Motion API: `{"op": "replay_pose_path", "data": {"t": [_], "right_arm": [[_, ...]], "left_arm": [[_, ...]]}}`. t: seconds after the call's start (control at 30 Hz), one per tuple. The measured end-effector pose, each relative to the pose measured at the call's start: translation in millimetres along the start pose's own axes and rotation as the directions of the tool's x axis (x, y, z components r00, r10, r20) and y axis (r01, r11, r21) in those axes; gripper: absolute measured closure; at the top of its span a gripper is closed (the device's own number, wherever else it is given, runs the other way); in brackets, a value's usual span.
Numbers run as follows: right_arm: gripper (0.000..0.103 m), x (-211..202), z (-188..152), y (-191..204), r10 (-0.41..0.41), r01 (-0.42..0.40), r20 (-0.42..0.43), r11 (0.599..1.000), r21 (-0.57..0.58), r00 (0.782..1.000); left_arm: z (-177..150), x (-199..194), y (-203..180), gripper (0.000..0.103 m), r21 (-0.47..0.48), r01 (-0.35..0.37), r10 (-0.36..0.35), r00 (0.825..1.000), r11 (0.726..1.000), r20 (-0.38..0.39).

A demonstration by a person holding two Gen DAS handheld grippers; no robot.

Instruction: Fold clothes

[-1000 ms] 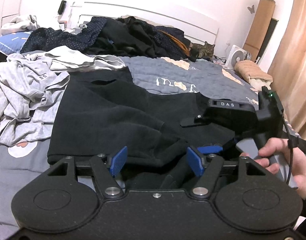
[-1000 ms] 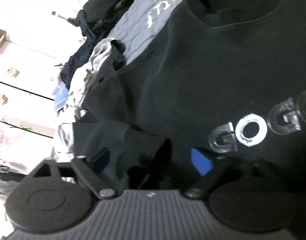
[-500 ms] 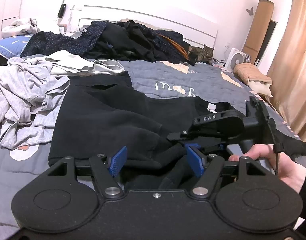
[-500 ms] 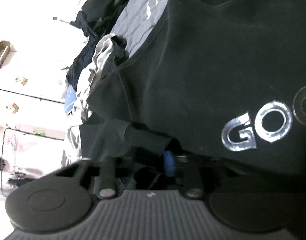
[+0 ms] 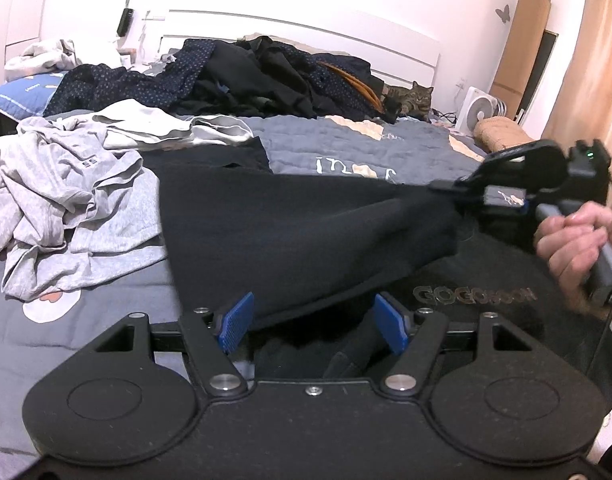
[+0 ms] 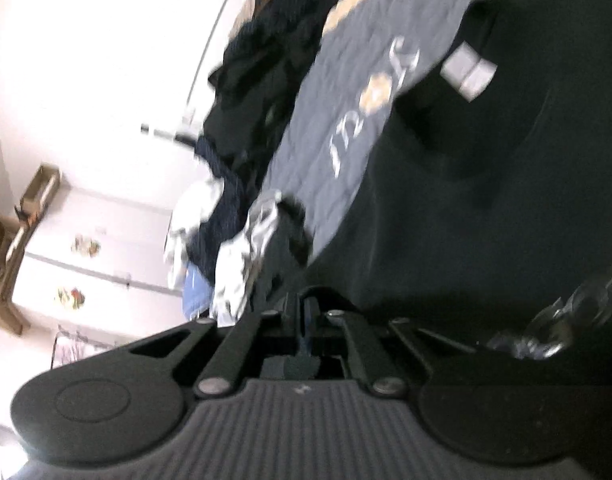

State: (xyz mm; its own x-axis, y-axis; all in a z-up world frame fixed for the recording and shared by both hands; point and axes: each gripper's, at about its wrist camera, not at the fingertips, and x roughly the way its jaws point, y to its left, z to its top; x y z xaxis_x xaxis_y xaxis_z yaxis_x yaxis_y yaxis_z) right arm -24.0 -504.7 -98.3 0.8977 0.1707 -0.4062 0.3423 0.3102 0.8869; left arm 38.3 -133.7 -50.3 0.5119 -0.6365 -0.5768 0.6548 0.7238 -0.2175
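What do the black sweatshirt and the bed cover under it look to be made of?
Black sweatshirt: probably thick matte cotton-type fleece; it drapes in soft heavy folds, and its lettering looks like glossy metallic print. Bed cover: quilted grey fabric, stitched lines showing, matte.

1 black sweatshirt (image 5: 297, 232), 1 cat (image 5: 412, 98), 1 fan (image 5: 482, 110), 2 claws (image 5: 312, 322) (image 5: 452, 190), approx. 2 grey tops (image 5: 61, 196).
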Motion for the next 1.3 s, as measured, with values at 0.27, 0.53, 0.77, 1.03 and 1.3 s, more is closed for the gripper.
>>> {"op": "replay_pose_path", "data": {"t": [0.27,0.53,0.77,1.03,1.3], "right_arm": [[0.098,-41,41,-49,-0.306,0.320,0.162,0.945,-0.066,0.938],[0.083,-58,52,-55,-0.414,0.431,0.148,0.895,-0.114,0.898],[0.059,-49,27,-56,-0.369,0.369,0.023,0.926,-0.084,0.929],[0.055,-33,3,-70,-0.385,0.382,-0.066,0.922,-0.061,0.920],[0.050,-24,4,-73,-0.310,0.310,-0.010,0.950,0.026,0.951]], "left_arm": [[-1,4,-4,0.037,0.006,-0.012,0.012,1.000,1.000,-0.001],[-2,14,-25,0.034,0.052,0.025,-0.024,1.000,0.998,-0.015],[-1,22,-36,0.033,0.054,0.048,-0.047,0.999,0.997,-0.015],[0,29,-45,0.028,0.055,0.070,-0.068,0.997,0.996,-0.027],[-1,33,-45,0.026,0.052,0.075,-0.073,0.997,0.996,-0.036]]}}
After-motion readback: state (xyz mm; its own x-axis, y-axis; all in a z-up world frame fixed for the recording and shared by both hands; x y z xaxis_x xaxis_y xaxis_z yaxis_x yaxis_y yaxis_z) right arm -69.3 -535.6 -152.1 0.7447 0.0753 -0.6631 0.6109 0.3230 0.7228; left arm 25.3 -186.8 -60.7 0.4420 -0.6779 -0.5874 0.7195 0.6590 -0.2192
